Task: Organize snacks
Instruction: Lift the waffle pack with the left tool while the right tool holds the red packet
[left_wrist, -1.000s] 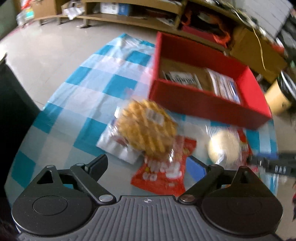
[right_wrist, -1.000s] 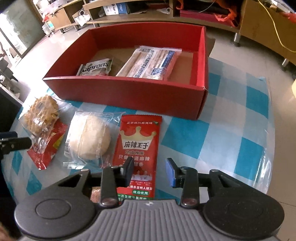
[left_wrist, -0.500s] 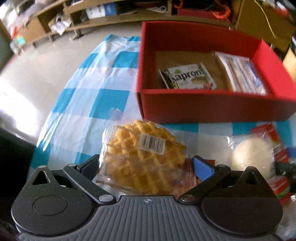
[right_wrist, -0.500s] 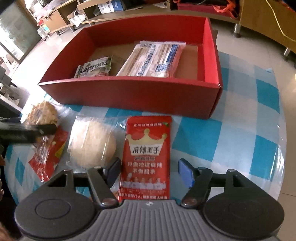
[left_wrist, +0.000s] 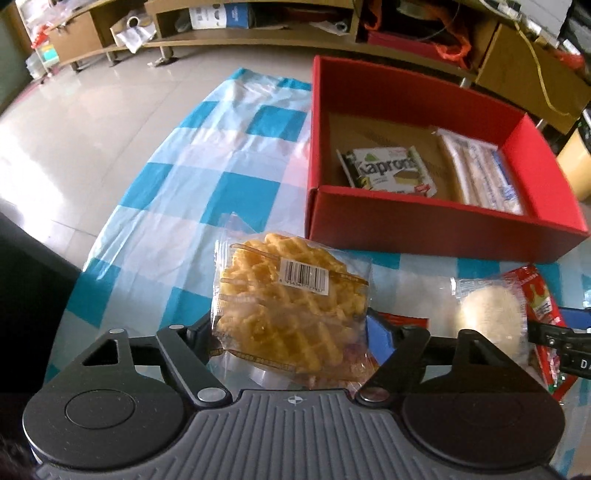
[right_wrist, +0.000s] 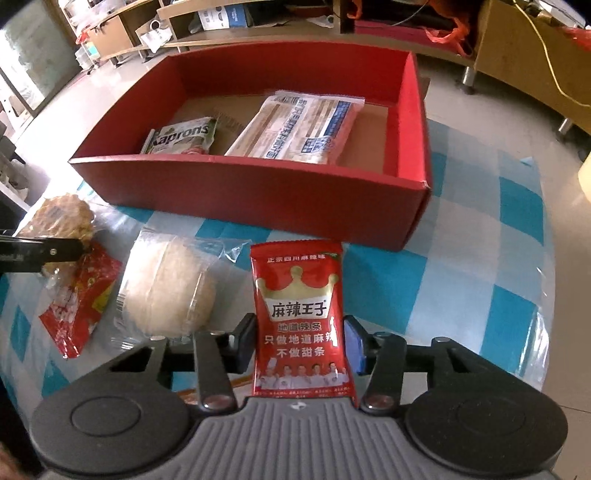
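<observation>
Left wrist view shows the surface with its blue and white checked cover, the biggest thing here; on it stands the red box, open at the top, with a Kaprons pack and a long pale pack already lying inside; in front of the box lie the snacks not put away yet. The waffle pack sits between the jaws of the left gripper, which have just been closing and now press on both its sides; the round white bun pack lies on the surface beside it, and a small red pack lies partly under the waffle. In the right wrist view the right gripper has just closed its jaws narrow onto the red spicy strip pack, which stands up between them.

To do this step well, I think each hand should lift its pack straight up until it clears the near wall of the box; then lay it flat on bare cardboard, not on the packs inside; squeeze softly, since the waffle looks easy to crush; keep the two hands apart so they do not bump.
</observation>
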